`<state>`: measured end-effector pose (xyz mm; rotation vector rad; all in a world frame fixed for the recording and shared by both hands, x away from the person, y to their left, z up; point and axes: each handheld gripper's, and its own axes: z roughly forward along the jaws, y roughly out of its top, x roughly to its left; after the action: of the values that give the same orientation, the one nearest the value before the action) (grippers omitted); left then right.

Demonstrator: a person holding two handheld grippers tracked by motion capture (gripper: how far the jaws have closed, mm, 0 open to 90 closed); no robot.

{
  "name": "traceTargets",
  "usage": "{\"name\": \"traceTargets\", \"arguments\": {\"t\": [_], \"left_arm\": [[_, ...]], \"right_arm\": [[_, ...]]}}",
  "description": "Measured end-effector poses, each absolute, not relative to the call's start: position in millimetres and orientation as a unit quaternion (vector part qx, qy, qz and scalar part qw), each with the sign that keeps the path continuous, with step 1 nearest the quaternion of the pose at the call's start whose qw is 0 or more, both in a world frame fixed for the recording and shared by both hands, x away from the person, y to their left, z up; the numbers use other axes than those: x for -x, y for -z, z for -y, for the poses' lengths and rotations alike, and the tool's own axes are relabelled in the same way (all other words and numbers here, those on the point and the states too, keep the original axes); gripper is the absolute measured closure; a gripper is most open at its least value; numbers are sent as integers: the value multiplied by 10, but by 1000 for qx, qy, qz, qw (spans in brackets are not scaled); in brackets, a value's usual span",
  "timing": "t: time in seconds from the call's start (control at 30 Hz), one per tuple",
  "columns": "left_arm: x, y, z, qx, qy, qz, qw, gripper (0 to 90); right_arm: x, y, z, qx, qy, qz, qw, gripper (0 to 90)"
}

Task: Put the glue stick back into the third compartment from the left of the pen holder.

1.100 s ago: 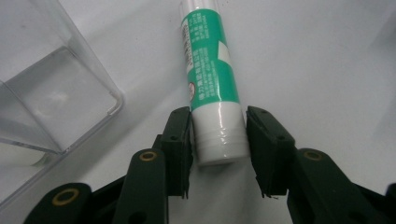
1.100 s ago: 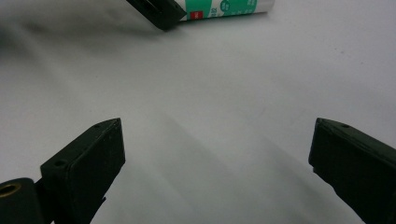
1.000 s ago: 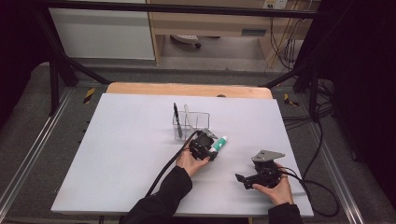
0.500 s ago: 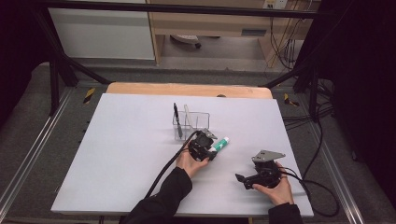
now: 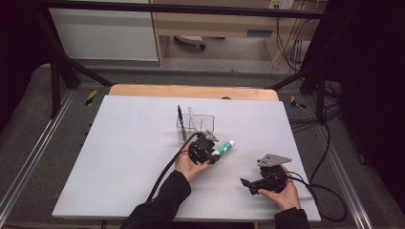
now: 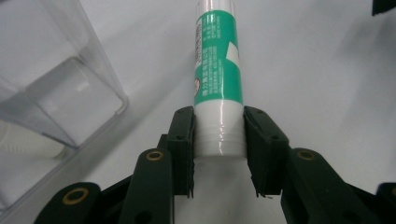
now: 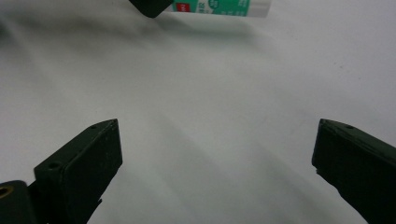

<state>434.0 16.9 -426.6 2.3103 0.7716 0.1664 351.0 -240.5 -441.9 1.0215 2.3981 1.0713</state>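
Note:
A green and white glue stick [image 5: 225, 147] lies on the white table [image 5: 124, 157], just right of a clear plastic organiser [image 5: 197, 125]. My left gripper [image 5: 213, 153] is shut on the stick's white end; in the left gripper view both pads [image 6: 183, 140] press the tube [image 6: 218, 70] from either side. My right gripper [image 5: 246, 183] rests low over the table at the front right, held in a hand. Its jaws stand wide apart with nothing between them [image 7: 217, 144]. The glue stick's far end [image 7: 219, 5] shows at the top of the right gripper view.
A black pen [image 5: 180, 117] stands upright in the organiser's left compartment. The organiser's clear wall [image 6: 60, 79] is close on the left of the left gripper. Cables trail from both grippers toward the table's front edge. A wooden strip [image 5: 191, 90] borders the far side.

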Motion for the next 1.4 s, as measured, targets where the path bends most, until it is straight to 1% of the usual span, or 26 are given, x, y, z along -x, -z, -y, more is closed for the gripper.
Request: {"name": "traceTargets", "arguments": {"t": [0.27, 0.53, 0.77, 1.13, 1.4], "left_arm": [[-4260, 4180, -420, -900, -46, -280, 331, 642], [-4144, 4069, -674, -909, -43, -266, 318, 642], [-4087, 3954, -767, -917, -42, -254, 304, 642], [-4041, 3836, -676, -935, -40, -224, 272, 642], [-3982, 3799, -477, -943, -33, -203, 263, 642]], "right_arm": [[-3481, 4365, 2287, -325, -370, -852, 176, 5], [-3449, 4298, 1983, -262, -337, -880, 210, 12], [-3463, 4217, 1702, -206, -323, -892, 240, 32], [-3449, 4166, 1439, -134, -273, -912, 275, 50], [-3422, 4142, 1391, -89, -263, -913, 298, 119]]}}
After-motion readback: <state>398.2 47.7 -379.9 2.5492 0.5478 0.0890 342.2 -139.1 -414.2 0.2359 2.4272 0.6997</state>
